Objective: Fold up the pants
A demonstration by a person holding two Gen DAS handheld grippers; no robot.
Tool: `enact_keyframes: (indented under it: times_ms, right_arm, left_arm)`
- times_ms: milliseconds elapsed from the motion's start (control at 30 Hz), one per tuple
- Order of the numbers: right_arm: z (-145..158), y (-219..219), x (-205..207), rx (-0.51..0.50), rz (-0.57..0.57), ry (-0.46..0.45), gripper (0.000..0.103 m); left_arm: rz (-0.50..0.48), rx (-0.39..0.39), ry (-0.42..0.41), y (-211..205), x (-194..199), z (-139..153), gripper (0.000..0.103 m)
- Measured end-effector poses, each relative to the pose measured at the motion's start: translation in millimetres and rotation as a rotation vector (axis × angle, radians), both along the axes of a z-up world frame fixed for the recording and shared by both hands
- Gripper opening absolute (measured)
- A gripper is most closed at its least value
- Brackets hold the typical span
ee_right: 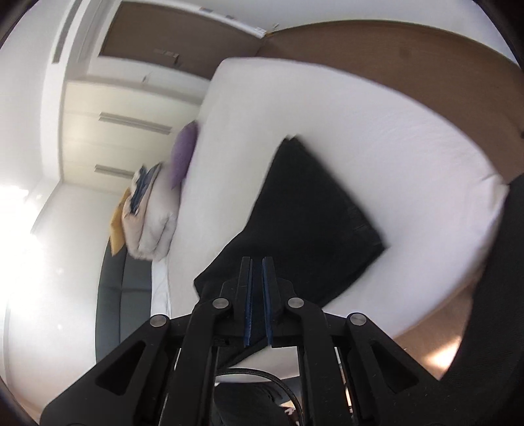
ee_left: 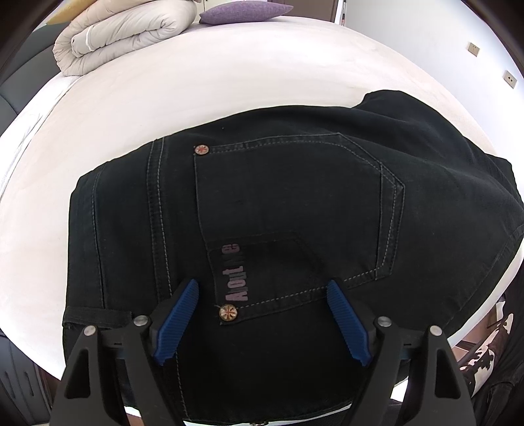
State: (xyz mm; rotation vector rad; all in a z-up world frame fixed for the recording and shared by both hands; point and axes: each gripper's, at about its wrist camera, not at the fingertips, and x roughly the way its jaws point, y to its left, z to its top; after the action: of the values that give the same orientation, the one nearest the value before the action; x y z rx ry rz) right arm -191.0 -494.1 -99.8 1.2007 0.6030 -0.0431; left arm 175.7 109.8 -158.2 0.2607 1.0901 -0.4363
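Observation:
Black jeans [ee_left: 294, 203] lie folded on the white bed [ee_left: 163, 108], back pocket up, with a printed label and two round rivets. My left gripper [ee_left: 262, 288] is open just above the waistband end, its blue pads [ee_left: 178, 319] either side of the pocket corner, holding nothing. In the right wrist view the jeans [ee_right: 314, 209] show as a dark folded block on the bed [ee_right: 393, 137]. My right gripper [ee_right: 257, 262] is raised above the bed's near edge with its jaws nearly together and nothing visible between them.
A folded beige duvet [ee_left: 124, 32] and a purple pillow [ee_left: 242, 13] lie at the far end of the bed. The duvet [ee_right: 154, 222] and pillow [ee_right: 183, 157] also show in the right wrist view. A wardrobe [ee_right: 124, 124] stands beyond. Wooden floor [ee_right: 425, 347] lies beside the bed.

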Motion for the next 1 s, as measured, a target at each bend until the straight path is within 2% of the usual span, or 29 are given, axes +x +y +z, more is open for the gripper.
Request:
enact_keyframes:
  times_ms: [33, 100, 133, 233, 267, 333, 400, 433, 500, 567, 700, 833, 1000]
  right_arm:
    - [0, 17, 15, 0.002, 0.063, -0.010, 0.023]
    - [-4, 55, 45, 0.029, 0.190, -0.025, 0.075]
    - [-8, 75, 58, 0.059, 0.240, -0.036, 0.081]
    - [-21, 127, 94, 0.097, 0.425, -0.026, 0.081]
    - [-27, 139, 102, 0.098, 0.459, -0.012, 0.081]
    - [-46, 160, 115, 0.161, 0.503, 0.029, 0.079]
    - [-64, 177, 129, 0.251, 0.542, 0.040, 0.071]
    - [-71, 186, 135, 0.271, 0.559, 0.055, 0.069]
    - [-92, 207, 142, 0.295, 0.603, 0.084, 0.059]
    - [-105, 225, 152, 0.304, 0.629, 0.121, 0.056]
    - [-125, 247, 165, 0.315, 0.642, 0.176, 0.056]
    - [-135, 254, 177, 0.351, 0.616, 0.183, 0.055]
    - [-144, 258, 182, 0.393, 0.577, 0.206, 0.047]
  left_arm:
    - [0.001, -0.002, -0.002, 0, -1, 0, 0.083]
    - [0.001, -0.004, -0.005, 0, -1, 0, 0.083]
    - [-0.001, -0.005, -0.007, 1, -2, -1, 0.083]
    - [-0.006, -0.010, -0.012, 3, -2, -1, 0.083]
    - [-0.006, -0.013, -0.013, 4, -2, -2, 0.083]
    - [-0.005, -0.015, -0.018, 6, -4, -2, 0.083]
    - [-0.006, -0.017, -0.021, 6, -5, -2, 0.083]
    - [-0.007, -0.018, -0.022, 7, -6, -2, 0.083]
    - [-0.009, -0.018, -0.021, 7, -6, -2, 0.083]
    - [-0.013, -0.018, -0.019, 7, -6, -2, 0.083]
    - [-0.017, -0.020, -0.018, 7, -6, -1, 0.083]
    - [-0.014, -0.021, -0.019, 5, -4, -2, 0.083]
    - [-0.013, -0.018, -0.019, 4, -4, -3, 0.084]
